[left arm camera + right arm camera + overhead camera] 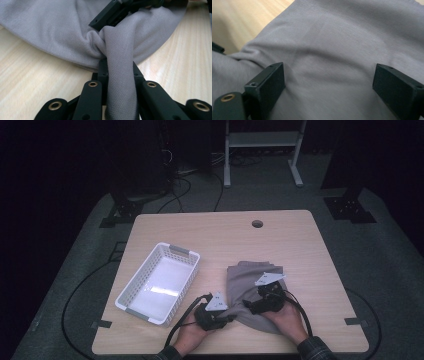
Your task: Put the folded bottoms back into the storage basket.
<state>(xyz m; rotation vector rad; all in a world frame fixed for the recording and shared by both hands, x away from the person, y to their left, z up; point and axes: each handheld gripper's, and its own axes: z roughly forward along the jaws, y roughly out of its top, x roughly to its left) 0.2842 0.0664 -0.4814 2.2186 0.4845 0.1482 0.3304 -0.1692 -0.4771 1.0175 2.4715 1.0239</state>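
On the table, left tool (pixel 117 62) pinches grey cloth (pixel 50 32); right tool (pixel 329 82) spread over it.

Left gripper (pixel 119 63) fingers mostly buried under a pinched fold of grey cloth (pixel 62 27); pads hidden. Cloth runs off the frame top in both gripper views. Right gripper (pixel 252 306) tips too small to read from above. Forearms cut at the bottom edge.
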